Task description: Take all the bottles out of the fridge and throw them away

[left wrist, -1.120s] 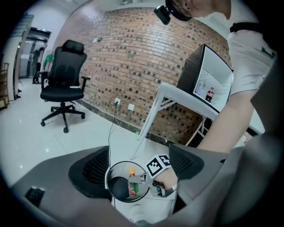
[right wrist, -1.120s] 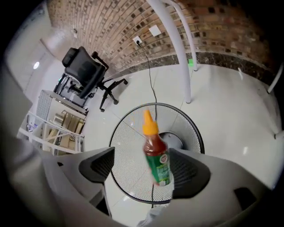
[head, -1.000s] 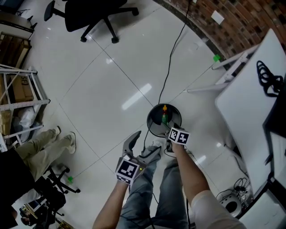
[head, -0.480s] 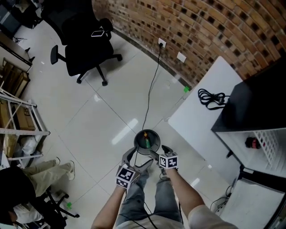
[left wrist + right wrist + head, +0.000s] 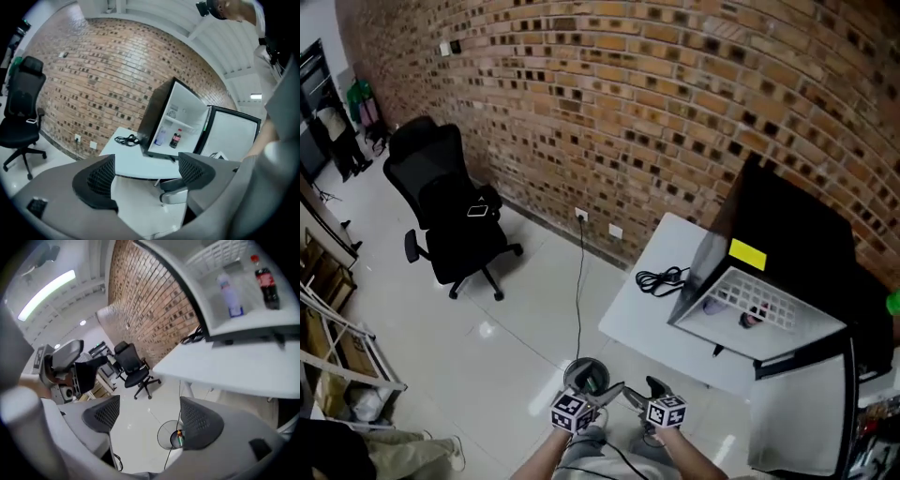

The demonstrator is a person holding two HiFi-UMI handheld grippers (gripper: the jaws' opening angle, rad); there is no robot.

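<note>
Fetching step: my left gripper (image 5: pixel 147 176) and right gripper (image 5: pixel 152 420) show jaws wide apart, empty. Cola bottle (image 5: pixel 175 139) and clear bottle (image 5: pixel 161 137) wait in the fridge (image 5: pixel 787 246) at two o'clock, so I reckon I reach in next.

The wall (image 5: pixel 656 84) is patterned in red-brown and darker bricks. The fridge (image 5: pixel 787 234) is coloured black outside and white inside, the table (image 5: pixel 661 323) white, the chair (image 5: pixel 450 216) black. The dark bottle (image 5: pixel 266 282) is marked with red, the clear bottle (image 5: pixel 230 296) with blue.
</note>
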